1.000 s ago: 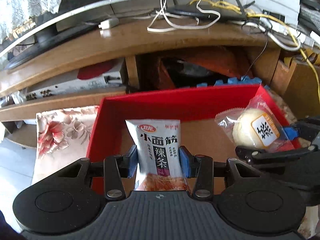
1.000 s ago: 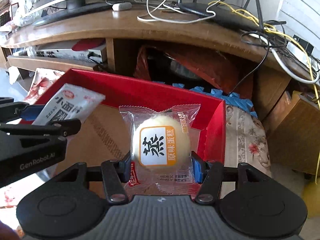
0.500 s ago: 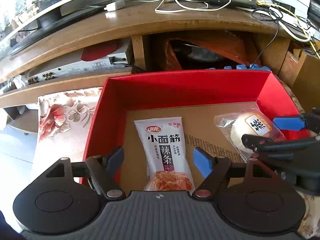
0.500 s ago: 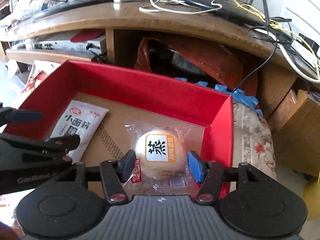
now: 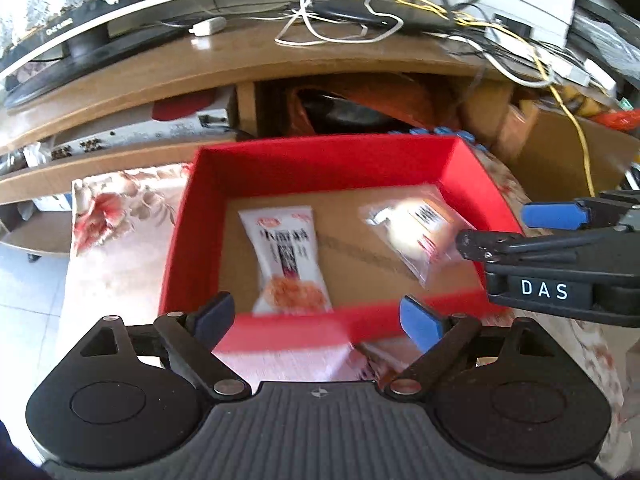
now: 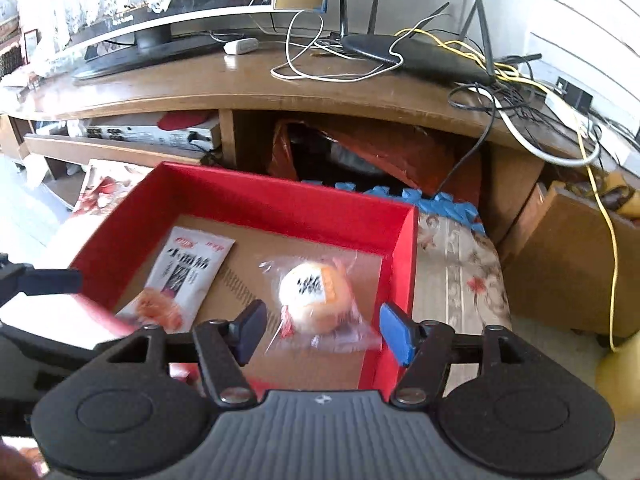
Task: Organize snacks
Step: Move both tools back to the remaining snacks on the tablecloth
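From your left wrist camera, your left gripper [image 5: 318, 318] is wide open and holds nothing. Its two blue fingertips [image 5: 420, 322] sit just above the near wall of one red box [image 5: 320, 160]. Two snacks lie flat on the brown floor of the box. One is a white snack packet [image 5: 289, 260] on the left side. The other is a round cake in a clear wrapper [image 5: 416, 232] on the right side. They do not touch each other. Your right gripper [image 5: 552, 228] shows at the right edge, by the cake.

From your right wrist camera, your right gripper [image 6: 320, 330] is open too, with nothing in it. The round cake in a clear wrapper [image 6: 314, 300] lies just past the fingers, between them but not touched. The white snack packet [image 6: 182, 276] lies to its left in the red box [image 6: 280, 204]. Your left gripper [image 6: 40, 282] peeks in at the left edge. Behind the box stands one wooden TV stand [image 6: 200, 88] with one black router [image 6: 412, 56] on top.
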`<state>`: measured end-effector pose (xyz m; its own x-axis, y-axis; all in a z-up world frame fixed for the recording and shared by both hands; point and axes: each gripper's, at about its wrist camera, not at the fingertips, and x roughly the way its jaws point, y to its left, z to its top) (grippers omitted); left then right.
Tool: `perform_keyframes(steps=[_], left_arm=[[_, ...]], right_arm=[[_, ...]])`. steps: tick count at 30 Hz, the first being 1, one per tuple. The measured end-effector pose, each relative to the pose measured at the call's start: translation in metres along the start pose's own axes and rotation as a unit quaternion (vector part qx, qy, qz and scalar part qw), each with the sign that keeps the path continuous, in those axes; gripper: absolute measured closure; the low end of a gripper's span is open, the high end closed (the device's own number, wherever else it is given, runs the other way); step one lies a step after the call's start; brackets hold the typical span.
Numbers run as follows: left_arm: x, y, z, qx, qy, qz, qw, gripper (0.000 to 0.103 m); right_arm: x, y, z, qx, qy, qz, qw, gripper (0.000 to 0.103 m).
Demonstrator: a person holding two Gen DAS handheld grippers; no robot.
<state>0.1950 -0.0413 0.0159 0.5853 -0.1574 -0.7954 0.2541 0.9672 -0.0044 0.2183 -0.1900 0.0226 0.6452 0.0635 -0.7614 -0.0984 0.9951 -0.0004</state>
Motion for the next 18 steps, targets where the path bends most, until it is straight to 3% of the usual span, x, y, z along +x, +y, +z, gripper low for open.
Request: perform_keyframes(steps=[18], left_arm=[[-0.029,0.002,-0.083,0.005,0.069,-0.022,0.9974,0.008]], right_arm=[[-0.048,0.030,-0.084,-0.024,0.062,0.035,0.997,0.041]])
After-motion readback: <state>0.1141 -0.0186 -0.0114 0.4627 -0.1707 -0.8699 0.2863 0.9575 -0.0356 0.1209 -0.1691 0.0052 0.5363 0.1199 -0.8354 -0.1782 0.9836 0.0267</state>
